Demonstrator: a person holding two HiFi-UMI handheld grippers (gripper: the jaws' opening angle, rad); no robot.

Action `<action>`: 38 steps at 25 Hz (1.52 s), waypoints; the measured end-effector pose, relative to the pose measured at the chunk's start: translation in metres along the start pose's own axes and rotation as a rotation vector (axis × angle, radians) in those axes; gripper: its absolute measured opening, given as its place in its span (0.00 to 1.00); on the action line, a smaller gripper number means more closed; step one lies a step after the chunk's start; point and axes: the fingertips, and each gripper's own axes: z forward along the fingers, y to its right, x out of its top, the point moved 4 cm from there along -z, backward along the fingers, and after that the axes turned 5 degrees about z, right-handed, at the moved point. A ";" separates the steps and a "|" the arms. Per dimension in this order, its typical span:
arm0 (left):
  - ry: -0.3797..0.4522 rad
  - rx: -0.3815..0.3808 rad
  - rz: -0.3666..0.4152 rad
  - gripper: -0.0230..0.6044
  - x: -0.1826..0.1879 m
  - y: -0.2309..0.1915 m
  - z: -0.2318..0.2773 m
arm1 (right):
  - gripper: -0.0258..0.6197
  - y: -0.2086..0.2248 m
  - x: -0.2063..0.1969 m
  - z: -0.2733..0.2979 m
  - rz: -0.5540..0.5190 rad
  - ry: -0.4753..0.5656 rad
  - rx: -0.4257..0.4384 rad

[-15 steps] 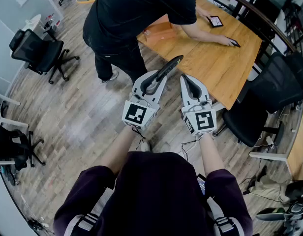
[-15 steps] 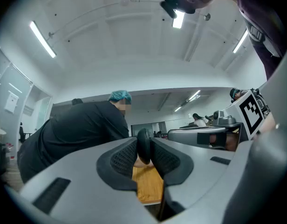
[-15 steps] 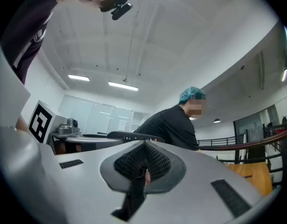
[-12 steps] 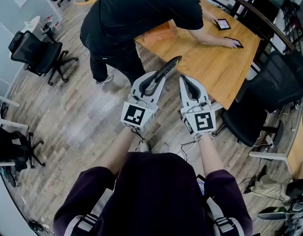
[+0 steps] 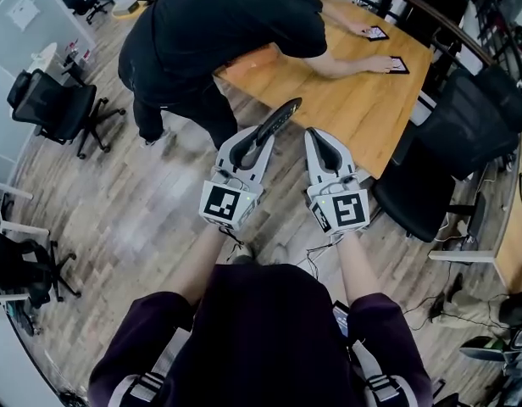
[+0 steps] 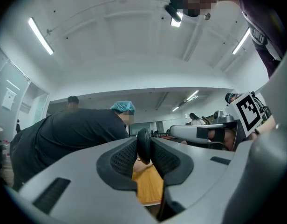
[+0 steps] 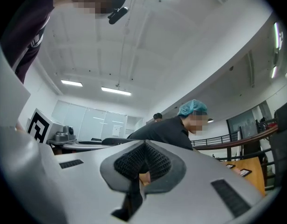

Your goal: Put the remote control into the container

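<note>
A long black remote control [image 5: 275, 123] sticks out forward from my left gripper [image 5: 254, 142], which is shut on it. In the left gripper view the remote [image 6: 143, 145] shows end-on, pinched between the two ribbed pads [image 6: 122, 158]. My right gripper [image 5: 323, 147] is held beside the left one, shut, with nothing between its pads [image 7: 155, 161]. Both are held in the air over the wooden floor, short of the wooden table [image 5: 363, 100]. A sliver of an orange box [image 5: 244, 59] shows on the table, mostly hidden behind a person.
A person in black [image 5: 219, 24] leans over the table between me and its far side, one hand on a dark flat device [image 5: 398, 64]; another device [image 5: 375, 32] lies beyond. A black office chair [image 5: 447, 151] stands at the right, others [image 5: 53, 108] at the left.
The person in black has shifted left along the table and slid the dark device under a hand. Both grippers keep their hold and pose, drifting only slightly.
</note>
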 end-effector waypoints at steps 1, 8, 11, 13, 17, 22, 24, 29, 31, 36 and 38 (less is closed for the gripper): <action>-0.001 -0.004 -0.001 0.18 0.000 0.004 0.002 | 0.07 0.003 0.001 -0.005 0.001 0.003 -0.006; 0.002 -0.003 -0.002 0.18 0.002 0.013 0.005 | 0.07 0.014 0.002 -0.018 0.019 0.012 -0.022; 0.004 0.001 -0.001 0.18 0.003 0.010 0.004 | 0.07 0.012 0.002 -0.014 0.022 0.008 -0.016; 0.001 0.006 0.004 0.18 0.005 0.006 0.003 | 0.07 0.009 0.002 -0.010 0.023 0.006 -0.008; 0.002 0.020 0.008 0.18 0.004 -0.006 0.004 | 0.07 0.006 -0.002 0.004 0.026 0.001 0.014; 0.000 0.027 0.015 0.18 -0.006 -0.029 0.013 | 0.07 0.004 -0.012 0.032 0.016 -0.013 0.031; 0.002 0.028 0.017 0.18 -0.011 -0.042 0.019 | 0.07 0.005 -0.019 0.048 0.015 -0.019 0.032; -0.002 0.032 -0.003 0.18 -0.034 -0.080 0.046 | 0.07 0.017 -0.038 0.095 0.020 -0.040 0.034; -0.005 0.029 -0.002 0.18 -0.040 -0.099 0.058 | 0.07 0.022 -0.044 0.117 0.023 -0.043 0.033; 0.045 0.033 -0.012 0.18 -0.045 -0.149 0.085 | 0.07 0.030 -0.055 0.172 0.020 -0.046 0.024; 0.022 0.019 -0.004 0.18 -0.053 -0.167 0.092 | 0.07 0.032 -0.059 0.192 0.021 -0.049 0.015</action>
